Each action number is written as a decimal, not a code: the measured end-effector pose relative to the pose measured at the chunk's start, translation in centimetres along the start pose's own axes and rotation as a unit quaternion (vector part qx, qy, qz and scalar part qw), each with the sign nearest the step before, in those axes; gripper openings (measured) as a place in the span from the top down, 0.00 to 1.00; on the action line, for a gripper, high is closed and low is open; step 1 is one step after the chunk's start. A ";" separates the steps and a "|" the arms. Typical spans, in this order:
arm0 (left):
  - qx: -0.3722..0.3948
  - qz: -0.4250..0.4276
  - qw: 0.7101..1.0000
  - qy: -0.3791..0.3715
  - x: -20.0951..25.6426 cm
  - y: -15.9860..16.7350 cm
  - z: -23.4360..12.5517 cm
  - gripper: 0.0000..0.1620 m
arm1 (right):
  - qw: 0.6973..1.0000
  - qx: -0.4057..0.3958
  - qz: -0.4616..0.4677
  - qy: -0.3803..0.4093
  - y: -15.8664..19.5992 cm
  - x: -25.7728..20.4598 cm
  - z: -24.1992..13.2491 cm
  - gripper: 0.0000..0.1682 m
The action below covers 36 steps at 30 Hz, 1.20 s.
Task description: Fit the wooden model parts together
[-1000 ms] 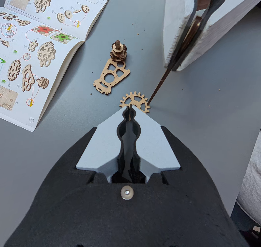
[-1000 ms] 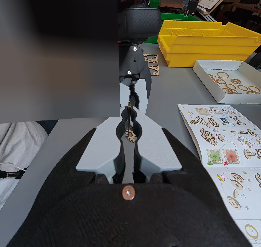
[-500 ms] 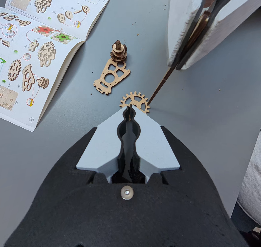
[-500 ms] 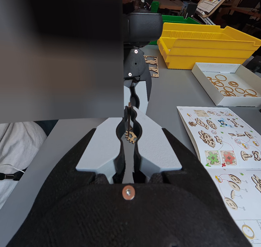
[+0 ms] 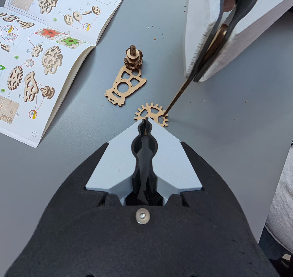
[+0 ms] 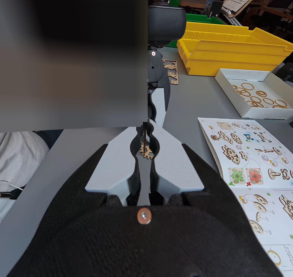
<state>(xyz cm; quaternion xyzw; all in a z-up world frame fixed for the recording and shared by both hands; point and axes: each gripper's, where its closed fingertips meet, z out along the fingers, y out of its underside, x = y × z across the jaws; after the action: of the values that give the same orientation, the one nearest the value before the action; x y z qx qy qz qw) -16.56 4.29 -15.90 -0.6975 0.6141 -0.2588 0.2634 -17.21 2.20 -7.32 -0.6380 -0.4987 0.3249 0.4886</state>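
A small wooden gear [image 5: 152,113] lies flat on the grey table; it also shows in the right wrist view [image 6: 146,152]. My left gripper [image 5: 145,120] is shut, its tips down on the gear's near rim. My right gripper [image 5: 195,77] is shut on a thin dark wooden stick [image 5: 177,95] that slants down, its tip touching the gear's right edge. In the right wrist view the stick [image 6: 145,136] runs between the right gripper's tips [image 6: 145,125], partly under a blurred patch. A flat wooden plate with holes [image 5: 125,87] and a small assembled hub [image 5: 133,59] lie beyond the gear.
An open instruction booklet [image 5: 39,55] lies left of the parts; it also shows in the right wrist view [image 6: 253,158]. Behind it stand a white tray [image 6: 269,114] with wooden rings, yellow bins [image 6: 234,50], a green bin [image 6: 201,19] and a cut wooden sheet [image 6: 172,72]. The table edge [image 5: 272,190] is close on the right. Left tips to right tips: about 9 cm.
The right gripper has shifted slightly to the right and away in the left wrist view, with the stick's tip still at the gear. The left gripper and the gear have not moved.
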 end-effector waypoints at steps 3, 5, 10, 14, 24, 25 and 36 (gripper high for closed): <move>0.000 0.000 1.000 0.000 0.0 0.0 0.0 1.00 | 1.000 0.006 0.004 -0.011 -0.2 -0.4 0.0 1.00; 0.000 -0.002 1.000 0.001 0.0 0.0 0.0 1.00 | 1.000 0.006 -0.001 -0.008 -0.3 -0.4 0.0 1.00; 0.000 -0.002 1.000 0.002 0.0 0.0 0.0 1.00 | 1.000 0.002 0.006 -0.007 0.0 -0.2 0.1 1.00; 0.000 -0.002 1.000 0.003 0.0 0.0 0.0 1.00 | 1.000 -0.001 0.006 -0.004 0.0 -0.1 0.1 1.00; 0.001 -0.005 1.000 0.005 0.0 0.0 0.0 1.00 | 0.999 -0.005 0.036 -0.028 0.0 -0.6 0.1 1.00; 0.001 -0.006 1.000 0.005 0.0 0.0 0.0 1.00 | 0.999 -0.006 0.036 -0.030 0.0 -0.7 0.1 1.00; 0.000 -0.009 1.000 0.005 0.0 0.0 0.0 1.00 | 0.999 -0.015 -0.034 -0.031 0.1 -1.7 0.1 1.00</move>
<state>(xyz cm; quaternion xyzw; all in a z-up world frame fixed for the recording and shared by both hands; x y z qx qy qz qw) -16.60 4.33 -15.92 -0.7013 0.6095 -0.2648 0.2581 -17.72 0.55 -7.61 -0.6178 -0.5399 0.3200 0.4737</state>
